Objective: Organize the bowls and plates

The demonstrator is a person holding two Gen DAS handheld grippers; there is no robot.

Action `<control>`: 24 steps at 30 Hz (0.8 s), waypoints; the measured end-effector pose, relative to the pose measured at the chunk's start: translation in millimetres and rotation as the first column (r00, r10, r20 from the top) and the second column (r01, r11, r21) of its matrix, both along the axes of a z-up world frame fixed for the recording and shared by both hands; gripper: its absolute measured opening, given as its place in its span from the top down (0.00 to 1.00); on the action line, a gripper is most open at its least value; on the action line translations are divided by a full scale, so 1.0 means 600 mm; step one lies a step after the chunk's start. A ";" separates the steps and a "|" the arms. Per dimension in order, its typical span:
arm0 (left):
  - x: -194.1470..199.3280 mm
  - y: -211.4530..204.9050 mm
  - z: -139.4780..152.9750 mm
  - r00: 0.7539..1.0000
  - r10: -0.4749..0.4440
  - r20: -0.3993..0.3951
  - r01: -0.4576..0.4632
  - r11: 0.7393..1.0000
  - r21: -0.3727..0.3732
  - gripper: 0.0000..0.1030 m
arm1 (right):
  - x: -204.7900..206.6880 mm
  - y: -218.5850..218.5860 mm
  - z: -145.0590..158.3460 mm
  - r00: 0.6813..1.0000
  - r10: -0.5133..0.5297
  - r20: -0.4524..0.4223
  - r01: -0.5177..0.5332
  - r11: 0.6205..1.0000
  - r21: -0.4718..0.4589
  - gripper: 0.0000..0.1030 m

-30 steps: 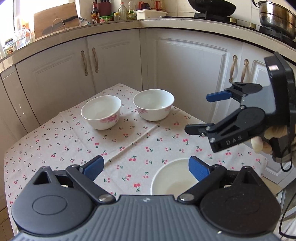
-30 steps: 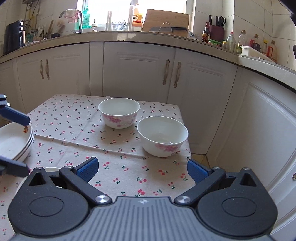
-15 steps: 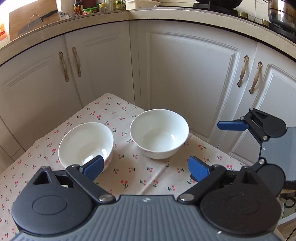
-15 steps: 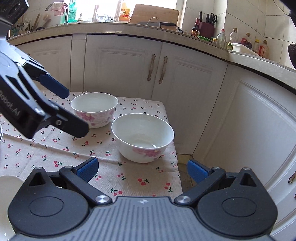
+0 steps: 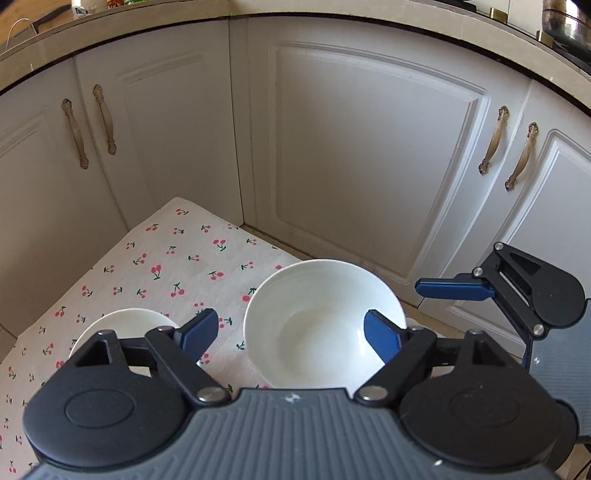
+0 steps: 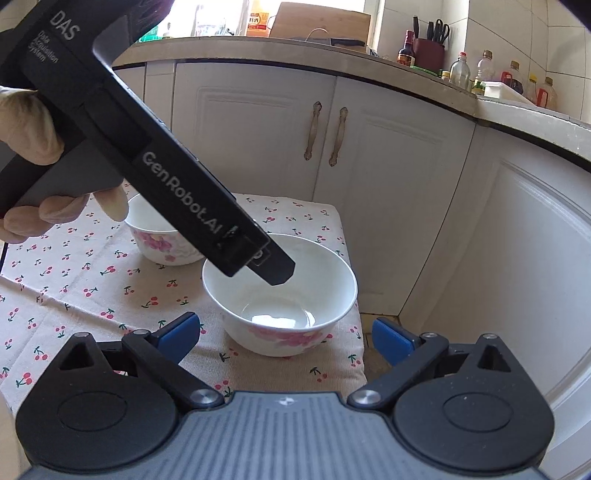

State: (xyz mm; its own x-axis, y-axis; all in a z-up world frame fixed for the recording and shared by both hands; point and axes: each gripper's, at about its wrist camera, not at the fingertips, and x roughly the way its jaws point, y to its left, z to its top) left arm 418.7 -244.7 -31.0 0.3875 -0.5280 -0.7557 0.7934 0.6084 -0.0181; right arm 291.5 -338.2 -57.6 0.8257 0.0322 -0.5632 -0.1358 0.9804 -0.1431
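Left wrist view: the left gripper [image 5: 291, 332], jaws just narrowing, is straddling the near bowl [image 5: 325, 325] without gripping it.

Right wrist view: the right gripper [image 6: 288, 338] is hanging wide, just short of that bowl [image 6: 280, 291] near the table [image 6: 74, 288] edge; the left is nearer.

We're in a home kitchen: white cupboard doors [image 6: 399, 173] with ornate handles [image 6: 312, 131] run under a stone worktop [image 6: 406, 79]. Up there stand sauce bottles [image 6: 405, 48], a knife pot [image 6: 428, 51] and a chopping board [image 6: 319, 22]. A cherry-print tablecloth [image 5: 177, 266] covers a low table.
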 end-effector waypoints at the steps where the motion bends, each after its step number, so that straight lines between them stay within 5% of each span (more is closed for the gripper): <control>1: 0.005 -0.003 -0.001 1.000 0.001 -0.005 -0.001 1.000 -0.001 0.20 | 0.004 -0.001 0.000 1.000 0.005 -0.003 -0.005 1.000 0.002 0.03; 24: 0.052 -0.033 -0.038 0.994 -0.029 -0.110 0.030 1.000 0.008 0.36 | 0.035 -0.007 -0.017 0.999 0.042 -0.018 -0.041 0.999 0.019 0.11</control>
State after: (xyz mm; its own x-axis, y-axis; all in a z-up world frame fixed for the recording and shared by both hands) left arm 449.9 -264.4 -54.1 0.2864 -0.5305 -0.7978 0.8046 0.5853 -0.1004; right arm 312.4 -342.3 -67.7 0.8132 0.0767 -0.5769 -0.1787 0.9763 -0.1220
